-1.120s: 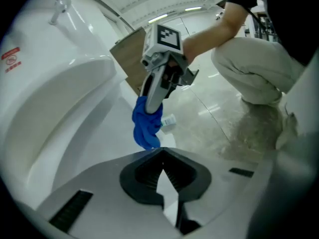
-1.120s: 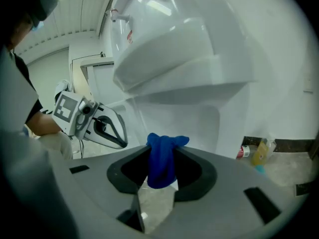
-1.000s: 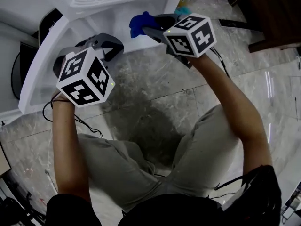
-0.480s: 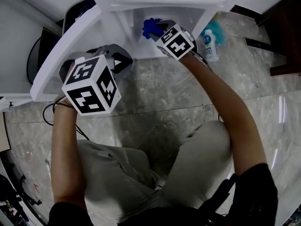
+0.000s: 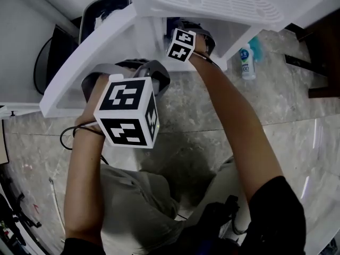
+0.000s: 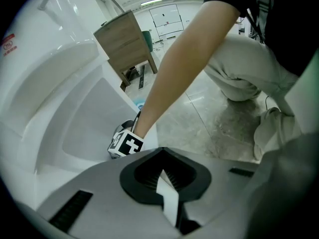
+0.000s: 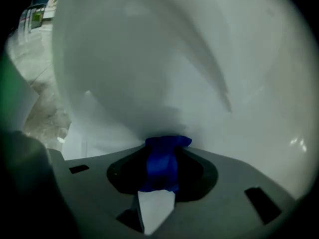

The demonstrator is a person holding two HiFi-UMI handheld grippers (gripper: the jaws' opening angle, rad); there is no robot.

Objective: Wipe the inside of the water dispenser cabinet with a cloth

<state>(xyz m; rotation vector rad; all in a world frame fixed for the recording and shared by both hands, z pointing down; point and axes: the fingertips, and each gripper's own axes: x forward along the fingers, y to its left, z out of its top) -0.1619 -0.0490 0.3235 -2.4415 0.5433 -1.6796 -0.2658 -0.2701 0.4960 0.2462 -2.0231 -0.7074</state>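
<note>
Right tool [image 7: 159,176], clamping the blue cloth [image 7: 164,151], has plunged into the cabinet [image 7: 209,59]; left tool [image 6: 163,178], shut empty, waits outside. Wall friction could pull the cloth free.

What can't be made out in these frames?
1. Head view: the blue cloth is hidden under the drip tray and behind the marker cube of the right hand-held gripper.
2. Right gripper view: whether the blue cloth touches the cabinet wall; too close and blurred.
3. Head view: the label print on the bottle; too small.
</note>
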